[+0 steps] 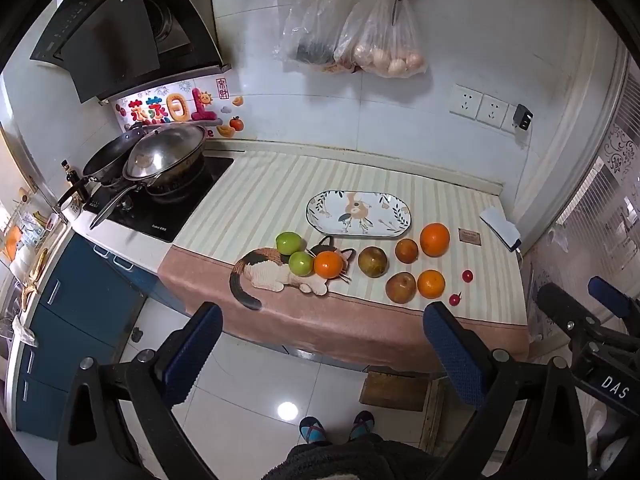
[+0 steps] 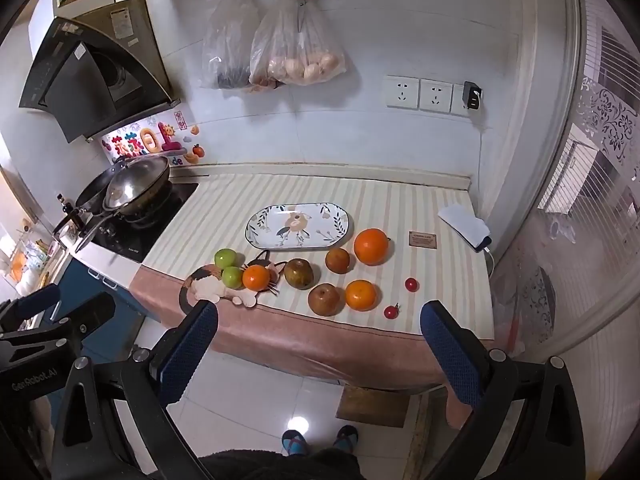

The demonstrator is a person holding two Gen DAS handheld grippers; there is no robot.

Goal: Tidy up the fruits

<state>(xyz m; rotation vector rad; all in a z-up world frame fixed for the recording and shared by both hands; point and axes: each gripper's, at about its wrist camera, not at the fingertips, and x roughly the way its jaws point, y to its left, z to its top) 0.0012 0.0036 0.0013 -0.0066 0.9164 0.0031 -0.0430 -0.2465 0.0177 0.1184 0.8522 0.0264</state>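
Both held above the floor, short of the striped cloth: left gripper and right gripper, jaws wide apart, nothing between. Oval flower-painted plate bare. Just in front of plate: round oranges, brown pears, green apples, small red tomatoes.

In the left wrist view, my other tool is cut off by the right edge. At the bottom my dark fleece covers all but the toes of my slippers. My right finger hides part of the cloth's hem. The brown label is too small to read. The dark bag stays unclear inside.
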